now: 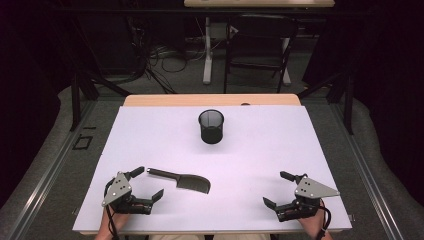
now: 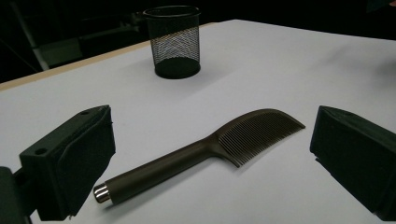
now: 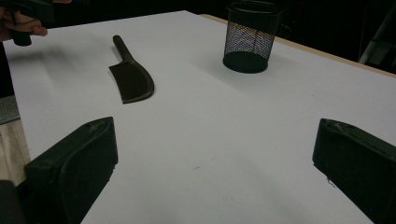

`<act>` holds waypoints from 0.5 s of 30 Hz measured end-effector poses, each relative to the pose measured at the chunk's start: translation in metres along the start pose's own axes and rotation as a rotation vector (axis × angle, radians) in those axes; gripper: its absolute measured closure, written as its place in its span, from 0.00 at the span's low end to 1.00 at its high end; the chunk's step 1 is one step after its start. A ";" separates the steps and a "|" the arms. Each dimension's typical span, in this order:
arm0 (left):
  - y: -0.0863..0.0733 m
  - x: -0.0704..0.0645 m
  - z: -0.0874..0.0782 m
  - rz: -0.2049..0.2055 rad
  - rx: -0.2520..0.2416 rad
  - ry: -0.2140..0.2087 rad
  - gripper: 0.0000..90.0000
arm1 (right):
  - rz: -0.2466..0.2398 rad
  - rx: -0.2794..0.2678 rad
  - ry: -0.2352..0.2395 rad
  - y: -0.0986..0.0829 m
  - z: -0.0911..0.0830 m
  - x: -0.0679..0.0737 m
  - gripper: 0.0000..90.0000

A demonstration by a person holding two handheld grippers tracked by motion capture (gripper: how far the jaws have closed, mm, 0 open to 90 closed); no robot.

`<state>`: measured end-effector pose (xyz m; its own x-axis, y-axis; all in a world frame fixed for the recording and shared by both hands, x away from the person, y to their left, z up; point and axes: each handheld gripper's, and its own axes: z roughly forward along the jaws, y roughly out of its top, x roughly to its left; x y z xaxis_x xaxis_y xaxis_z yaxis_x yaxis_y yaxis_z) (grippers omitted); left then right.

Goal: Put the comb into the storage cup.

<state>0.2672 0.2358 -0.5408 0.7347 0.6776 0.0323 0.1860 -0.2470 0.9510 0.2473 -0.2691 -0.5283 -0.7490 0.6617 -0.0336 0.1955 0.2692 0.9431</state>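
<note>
The dark brown plastic comb with a long round handle point(image 2: 201, 151) lies flat on the white table top point(image 1: 260, 150), near the front left, with its handle end just beside the left gripper point(image 1: 145, 183). A black wire-mesh pen cup point(image 1: 211, 126) stands upright well behind it, toward the middle of the far side.

Handling, as judged: the comb looks light and rigid, with a smooth and probably slippery finish. Its fine teeth are the weak part and should not be squeezed. The handle is the sound place to grip, near mid-length, clear of the small metal cap at its tip. Because it lies low on the surface, the jaws must come down close to the table to get around it.

Pose: the left gripper rests low at the front edge, jaws spread wide and empty, framing the comb in the left gripper view without touching it. The right gripper point(image 1: 272, 188) sits at the front right, well apart from the comb, jaws likewise wide and holding nothing.
</note>
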 end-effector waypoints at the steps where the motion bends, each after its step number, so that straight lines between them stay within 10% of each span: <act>1: 0.000 0.000 0.000 0.000 0.000 0.000 0.00 | 0.002 0.007 0.001 0.000 0.000 0.000 0.00; 15: 0.013 0.004 0.010 -0.007 0.055 -0.002 0.00 | -0.003 0.005 0.000 0.000 0.002 0.000 0.00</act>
<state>0.2789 0.2282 -0.5315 0.7342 0.6785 0.0248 0.2267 -0.2794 0.9330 0.2484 -0.2678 -0.5289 -0.7498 0.6607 -0.0360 0.1965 0.2742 0.9414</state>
